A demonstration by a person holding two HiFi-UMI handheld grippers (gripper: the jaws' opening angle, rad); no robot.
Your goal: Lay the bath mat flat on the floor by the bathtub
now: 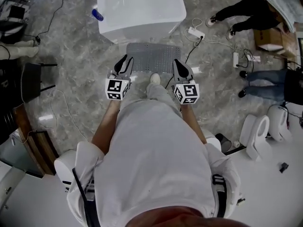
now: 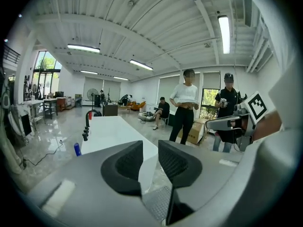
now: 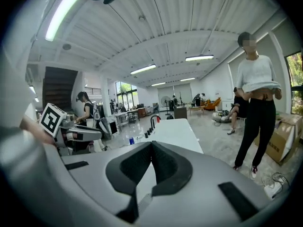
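Bath mat (image 1: 154,56): lies flat on the floor, far edge at the near side of the bathtub (image 1: 142,11).
Left gripper (image 1: 126,60): low over the mat's left edge, pointing toward the tub; jaws a narrow gap apart, nothing between them.
Right gripper (image 1: 176,63): over the mat's right edge, level with the left; jaw tips together, empty.
Shoe (image 1: 155,78): at the mat's near edge, between the grippers.
Open room: bare floor left of the mat; power strip (image 1: 195,32) and cables near its right.
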